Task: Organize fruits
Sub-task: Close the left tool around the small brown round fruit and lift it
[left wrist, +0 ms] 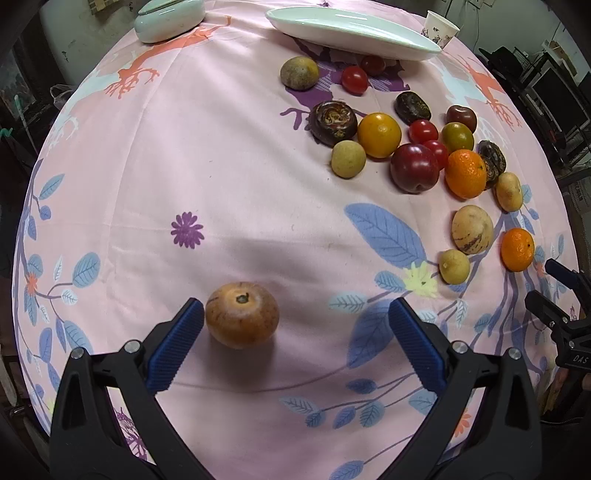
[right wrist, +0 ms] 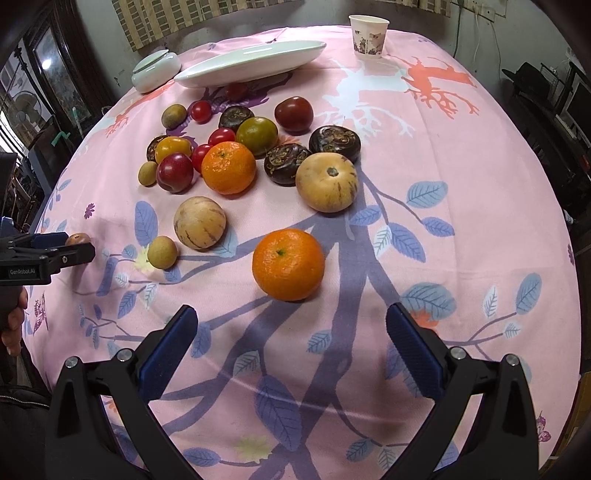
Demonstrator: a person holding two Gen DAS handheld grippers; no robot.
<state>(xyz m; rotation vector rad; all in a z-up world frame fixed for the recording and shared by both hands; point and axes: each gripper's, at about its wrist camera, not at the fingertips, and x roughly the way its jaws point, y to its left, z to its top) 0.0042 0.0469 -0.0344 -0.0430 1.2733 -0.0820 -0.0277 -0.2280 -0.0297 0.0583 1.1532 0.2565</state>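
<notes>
Your left claw (left wrist: pixel 295 325) gapes wide around the brown round fruit (left wrist: pixel 242 315) on the counter (left wrist: pixel 221 184); it looks firm, smooth, roll-prone, so pinch its widest middle. Right claw (right wrist: pixel 291 332) hangs wide, empty.

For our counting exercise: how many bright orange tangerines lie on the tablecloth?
2. One tangerine lies alone, nearest the right gripper's open fingers. The other tangerine sits farther back against the fruit cluster, beside a dark red plum. None seems hidden, though fruits overlap.

Bare cloth (left wrist: pixel 221 166) left of fruit cluster (left wrist: pixel 413 147) – free passage; plate (left wrist: pixel 351 31) blocks far edge
</notes>
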